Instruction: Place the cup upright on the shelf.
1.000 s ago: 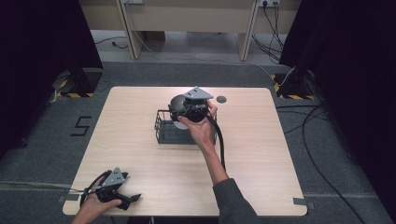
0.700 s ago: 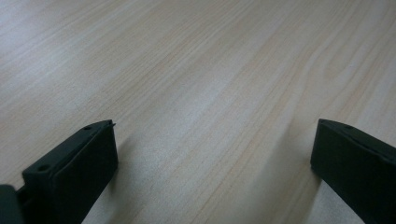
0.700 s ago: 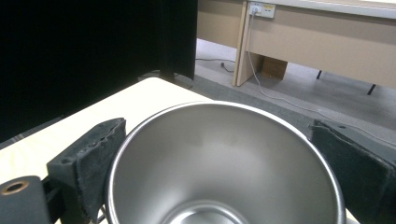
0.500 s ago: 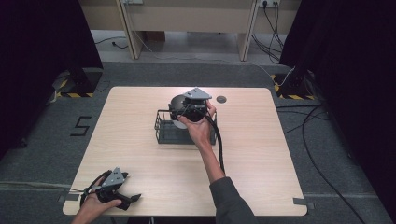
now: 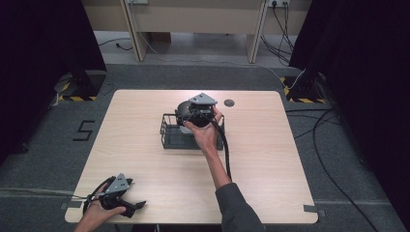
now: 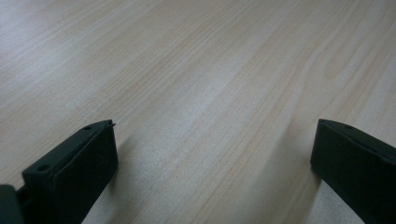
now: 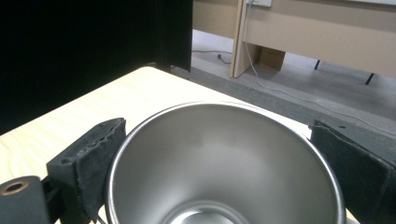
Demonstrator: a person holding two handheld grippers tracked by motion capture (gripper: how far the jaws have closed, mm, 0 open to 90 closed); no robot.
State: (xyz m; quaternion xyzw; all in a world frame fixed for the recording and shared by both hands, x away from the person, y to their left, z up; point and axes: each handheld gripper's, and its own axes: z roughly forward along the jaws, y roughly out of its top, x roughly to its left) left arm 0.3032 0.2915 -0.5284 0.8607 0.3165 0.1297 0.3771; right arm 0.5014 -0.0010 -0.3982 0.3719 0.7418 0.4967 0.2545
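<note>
Placement appears to be the step in hand: at centre of the high view, the right gripper (image 5: 193, 114) is held over a black wire basket (image 5: 170, 137), calling next for lowering; the left gripper (image 5: 126, 207), lower left, is spread on the light wooden table (image 5: 290, 159). In the left gripper view, parted jaws grasp nothing. In the right gripper view, a shiny steel bowl (image 7: 219, 154) sits between the jaws; contact cannot be confirmed, its base cut off.

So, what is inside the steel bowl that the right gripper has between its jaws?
Nothing that shows: the steel bowl has bare, shiny inner walls in the right gripper view. Its very bottom is cut off by the frame, so I cannot check that part.
</note>
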